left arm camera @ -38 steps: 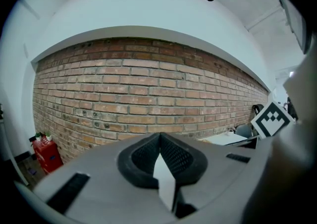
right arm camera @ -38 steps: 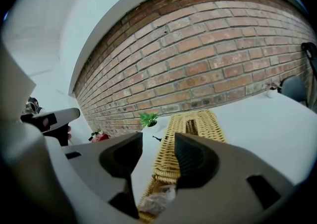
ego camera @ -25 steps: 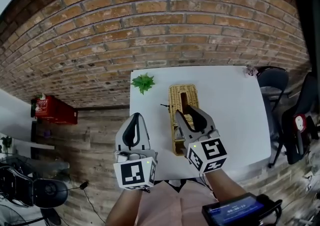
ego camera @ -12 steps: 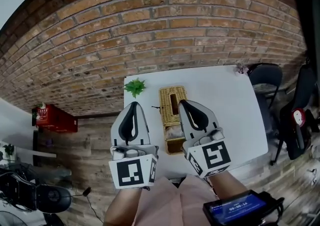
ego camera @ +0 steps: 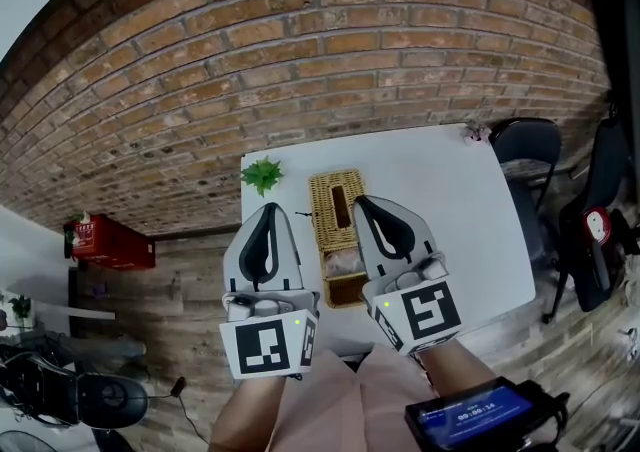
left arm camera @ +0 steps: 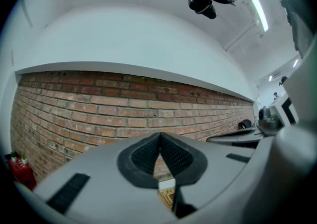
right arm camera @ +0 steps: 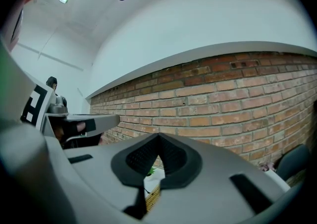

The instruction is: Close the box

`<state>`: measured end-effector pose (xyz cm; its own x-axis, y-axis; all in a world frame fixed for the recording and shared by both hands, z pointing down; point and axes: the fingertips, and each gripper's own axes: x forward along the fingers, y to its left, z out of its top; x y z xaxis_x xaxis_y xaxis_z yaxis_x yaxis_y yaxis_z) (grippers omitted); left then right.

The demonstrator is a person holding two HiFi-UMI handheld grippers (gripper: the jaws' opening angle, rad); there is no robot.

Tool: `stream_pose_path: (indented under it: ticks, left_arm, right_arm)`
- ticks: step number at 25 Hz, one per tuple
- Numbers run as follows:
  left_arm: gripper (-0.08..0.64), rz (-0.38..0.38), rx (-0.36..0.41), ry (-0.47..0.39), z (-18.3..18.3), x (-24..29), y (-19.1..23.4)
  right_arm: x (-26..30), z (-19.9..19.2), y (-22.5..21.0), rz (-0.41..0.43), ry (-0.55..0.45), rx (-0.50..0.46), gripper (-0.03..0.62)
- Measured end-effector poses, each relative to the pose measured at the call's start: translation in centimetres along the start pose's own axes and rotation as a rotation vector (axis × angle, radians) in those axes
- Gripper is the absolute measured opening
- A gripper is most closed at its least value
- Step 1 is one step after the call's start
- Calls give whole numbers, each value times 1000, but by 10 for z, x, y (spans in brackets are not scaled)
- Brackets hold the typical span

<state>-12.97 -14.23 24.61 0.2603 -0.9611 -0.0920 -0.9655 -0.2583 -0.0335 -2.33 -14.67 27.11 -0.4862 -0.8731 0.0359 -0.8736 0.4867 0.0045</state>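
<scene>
A woven wicker box (ego camera: 335,202) lies lengthwise on the white table (ego camera: 440,200). Its far part is a lid with a dark slot, and its near end (ego camera: 345,278) shows an open brown inside with something pale in it. My left gripper (ego camera: 268,210) hovers left of the box, shut and empty. Over the box's right edge my right gripper (ego camera: 361,202) is held up, also shut with nothing in it. In the left gripper view the pads (left arm camera: 148,153) meet, with a bit of wicker (left arm camera: 167,198) below them. The right gripper view shows its pads (right arm camera: 171,154) together above the wicker (right arm camera: 154,196).
A small green plant (ego camera: 262,176) stands at the table's far left corner, and a small pinkish thing (ego camera: 474,132) at the far right corner. Dark chairs (ego camera: 525,145) stand to the right. A brick wall runs behind, and a red box (ego camera: 98,245) lies on the floor at the left.
My right gripper was open over the box a second ago; it has shut and drawn back toward me. Both grippers now sit side by side, nearer the camera.
</scene>
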Motion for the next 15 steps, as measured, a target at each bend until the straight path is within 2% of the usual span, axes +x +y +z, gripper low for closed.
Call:
stream_pose_path:
  ticks: [15]
  left_arm:
    - [11,-6,2,8,-4,0,-6]
  right_arm:
    - [-3,-4,-1,-2,7,4,-2]
